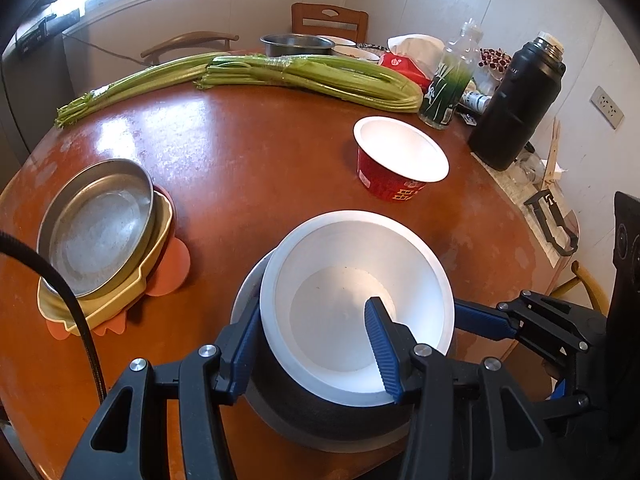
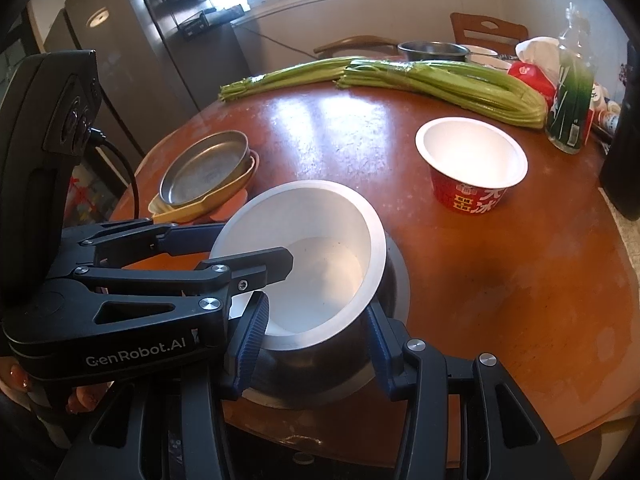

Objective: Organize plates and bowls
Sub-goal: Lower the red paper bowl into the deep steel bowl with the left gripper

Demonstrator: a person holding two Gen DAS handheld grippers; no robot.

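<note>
A white bowl [image 1: 356,304] [image 2: 308,256] sits tilted inside a steel bowl [image 1: 320,420] [image 2: 344,364] near the table's front edge. My left gripper [image 1: 312,340] is shut on the white bowl's rim, one finger inside and one outside. My right gripper [image 2: 316,340] straddles the near rims of both bowls, jaws apart; whether it grips is unclear. A red paper cup-bowl [image 1: 400,160] [image 2: 472,164] stands empty further back. A steel plate [image 1: 96,228] [image 2: 208,168] lies on a yellow dish [image 1: 120,300] [image 2: 200,208] at the left.
Celery bundles [image 1: 280,76] [image 2: 420,76] lie across the far table. A green bottle [image 1: 448,84], a black thermos [image 1: 520,100], a steel pan [image 1: 296,44] and a red packet [image 1: 404,66] stand at the back right. Chairs stand behind. The round brown table [image 1: 240,160] has bare middle surface.
</note>
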